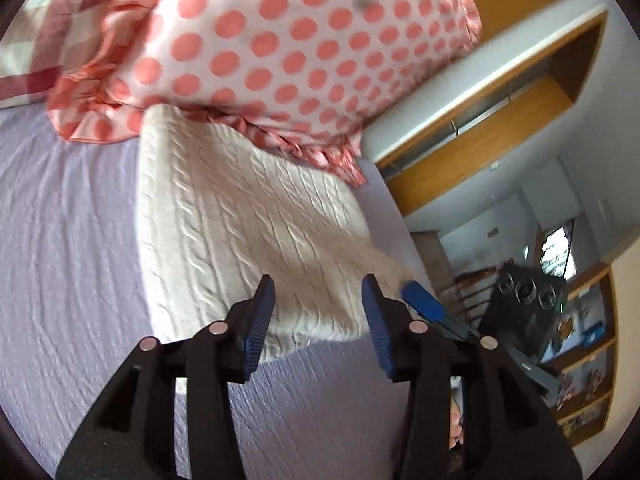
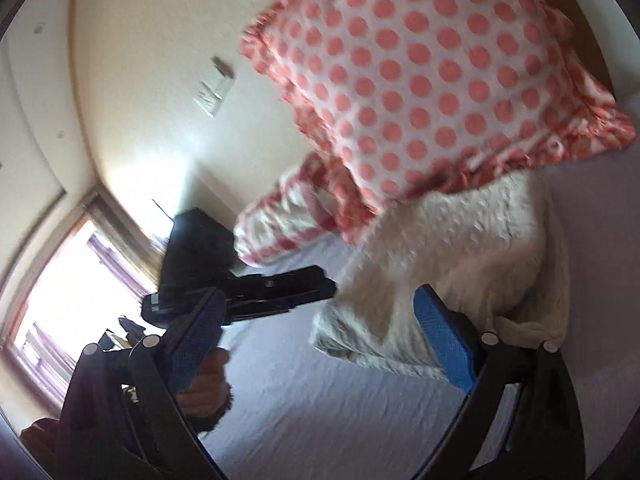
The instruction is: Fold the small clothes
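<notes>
A cream cable-knit sweater (image 1: 248, 224) lies on the lavender bedspread (image 1: 68, 240) as a compact, thick rectangle, so the folding looks largely done. Its far end is tucked under the ruffled edge of a polka-dot pillow (image 1: 304, 40), and a red-checked pillow (image 1: 36, 36) sits beside that one toward the head of the bed. The sweater's right side runs close to the bed's right edge, beyond which wooden shelving (image 1: 588, 360) stands in the room.

The left gripper (image 1: 320, 300) hovers over the sweater's near edge with its blue-padded fingers spread and nothing between them. The right gripper (image 2: 320, 312) is likewise wide open and holds nothing; in its view one blue pad crosses the sweater's near corner, but whether it touches the knit cannot be told. In the left wrist view its blue tip appears at the sweater's near right corner.

In the right wrist view the near edge shows stacked layers, the lower one jutting out a little and a rolled lip showing along the right side, so the fold is not quite squared. What seems left is minor: evening that near edge or pressing the stack flat. No other small garment is visible in either view, so whether more pieces wait cannot be judged.
</notes>
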A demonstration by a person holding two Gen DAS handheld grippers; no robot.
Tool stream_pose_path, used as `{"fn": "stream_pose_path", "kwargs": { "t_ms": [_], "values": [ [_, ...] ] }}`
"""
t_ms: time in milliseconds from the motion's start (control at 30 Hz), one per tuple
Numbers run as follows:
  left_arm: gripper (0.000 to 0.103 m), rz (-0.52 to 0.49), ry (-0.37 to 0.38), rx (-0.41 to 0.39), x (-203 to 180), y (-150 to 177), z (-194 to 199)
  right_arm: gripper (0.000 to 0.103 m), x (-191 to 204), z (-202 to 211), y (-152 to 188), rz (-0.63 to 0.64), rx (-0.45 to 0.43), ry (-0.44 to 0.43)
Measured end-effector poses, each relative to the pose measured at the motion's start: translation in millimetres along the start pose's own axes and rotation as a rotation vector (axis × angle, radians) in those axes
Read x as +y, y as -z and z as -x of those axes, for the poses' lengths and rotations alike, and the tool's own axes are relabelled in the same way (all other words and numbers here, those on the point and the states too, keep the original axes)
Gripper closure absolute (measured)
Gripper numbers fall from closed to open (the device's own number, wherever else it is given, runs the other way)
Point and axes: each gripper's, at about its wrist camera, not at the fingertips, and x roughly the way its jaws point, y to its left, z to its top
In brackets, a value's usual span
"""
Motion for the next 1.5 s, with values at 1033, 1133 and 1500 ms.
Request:
{"fn": "stream_pose_path", "kwargs": {
  "t_ms": [1033,1133,1500],
  "values": [
    [0.032,0.260,-0.072,0.011,85,-37,-22,0.048,-144,-53,-44,-0.413,0.150,0.206],
    [0.056,0.281,-0.121,0.002,87,-41,-24,0.063,-146,-59,-40,-0.428,0.137,0.167],
    [0.067,0.190,-0.212,-0.049,85,1,120,0.070,-44,-92,-19,-0.327,0.184,-0.090]
  ]
}}
